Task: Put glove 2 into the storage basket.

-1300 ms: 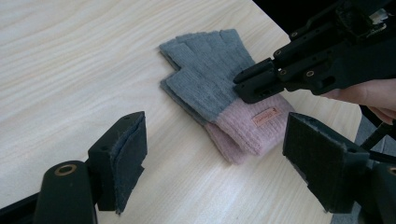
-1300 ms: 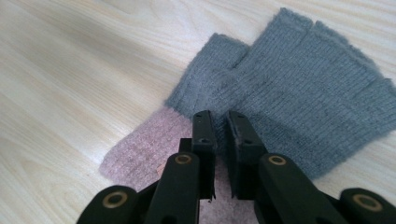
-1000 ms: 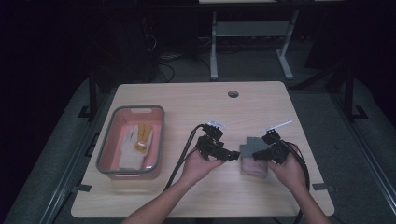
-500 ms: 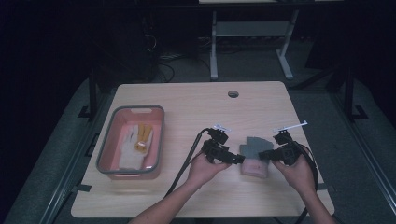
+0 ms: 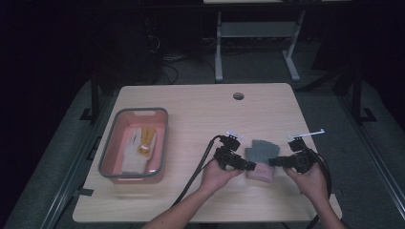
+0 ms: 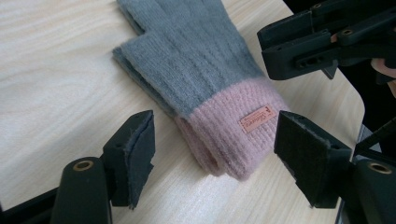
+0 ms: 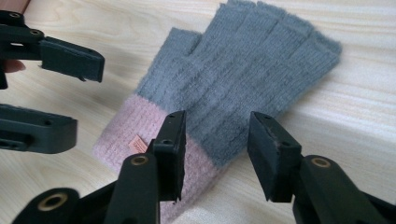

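where the glove turns pink, a small unreadable tag.

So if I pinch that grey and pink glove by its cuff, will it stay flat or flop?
The glove looks like soft knit, so it will probably droop. Its fuzzy pink cuff should grip well, and being flat it shouldn't roll.

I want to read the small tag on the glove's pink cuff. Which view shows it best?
The left gripper view: the tag faces the camera on the glove, between the open jaws. The right gripper view shows the tag edge-on beside a jaw. In the high view the glove is too small.
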`<state>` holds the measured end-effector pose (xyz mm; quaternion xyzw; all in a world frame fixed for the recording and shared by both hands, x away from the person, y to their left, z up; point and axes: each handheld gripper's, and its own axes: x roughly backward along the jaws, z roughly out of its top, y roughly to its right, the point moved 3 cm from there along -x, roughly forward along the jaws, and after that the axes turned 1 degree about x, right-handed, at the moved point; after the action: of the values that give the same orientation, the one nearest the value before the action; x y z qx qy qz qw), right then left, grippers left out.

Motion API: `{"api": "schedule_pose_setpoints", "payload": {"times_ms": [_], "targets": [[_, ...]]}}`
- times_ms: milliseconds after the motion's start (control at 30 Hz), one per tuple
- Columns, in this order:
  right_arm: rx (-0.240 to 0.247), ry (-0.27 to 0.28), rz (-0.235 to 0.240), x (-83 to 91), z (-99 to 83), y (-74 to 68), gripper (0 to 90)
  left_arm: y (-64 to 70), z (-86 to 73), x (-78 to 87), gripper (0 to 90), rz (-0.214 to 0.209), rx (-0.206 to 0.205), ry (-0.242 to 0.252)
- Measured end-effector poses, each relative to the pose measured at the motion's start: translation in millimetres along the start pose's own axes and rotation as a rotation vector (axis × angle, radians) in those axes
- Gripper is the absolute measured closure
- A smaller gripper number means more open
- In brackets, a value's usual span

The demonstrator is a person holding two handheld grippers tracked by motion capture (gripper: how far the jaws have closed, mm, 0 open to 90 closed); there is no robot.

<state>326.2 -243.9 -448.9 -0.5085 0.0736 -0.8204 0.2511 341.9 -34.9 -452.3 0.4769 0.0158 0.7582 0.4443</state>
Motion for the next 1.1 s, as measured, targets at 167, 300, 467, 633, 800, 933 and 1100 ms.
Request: {"api": "schedule_pose_setpoints", "payload": {"times_ms": [167, 300, 467, 633, 800, 933, 1100], "targets": [[-0.012, 0.002, 0.012, -2.5, -3.9, 2.9, 53.7, -0.5, -1.9, -8.2, 31.5, -0.005, 0.023, -0.01], [-0.026, 0.008, 0.025, -5.4, -8.1, 7.1, 53.0, -0.5, -3.6, -15.5, 33.2, -0.013, 0.03, -0.029], [-0.054, 0.021, 0.057, -8.8, -13.1, 13.4, 52.5, -1.6, -5.8, -24.0, 37.1, -0.022, 0.044, -0.04], [-0.081, 0.031, 0.081, -12.9, -16.4, 16.1, 51.6, -1.5, -6.5, -29.1, 42.6, -0.04, 0.056, -0.043], [-0.113, 0.043, 0.113, -17.6, -19.4, 20.5, 51.0, -3.0, -6.5, -31.3, 45.4, -0.039, 0.074, -0.046], [-0.147, 0.052, 0.141, -20.7, -22.4, 23.3, 51.2, -5.3, -6.5, -32.7, 46.5, -0.052, 0.106, -0.043], [-0.192, 0.073, 0.181, -24.0, -25.6, 24.6, 54.4, -5.7, -6.6, -33.4, 46.6, -0.049, 0.107, -0.043]]}}
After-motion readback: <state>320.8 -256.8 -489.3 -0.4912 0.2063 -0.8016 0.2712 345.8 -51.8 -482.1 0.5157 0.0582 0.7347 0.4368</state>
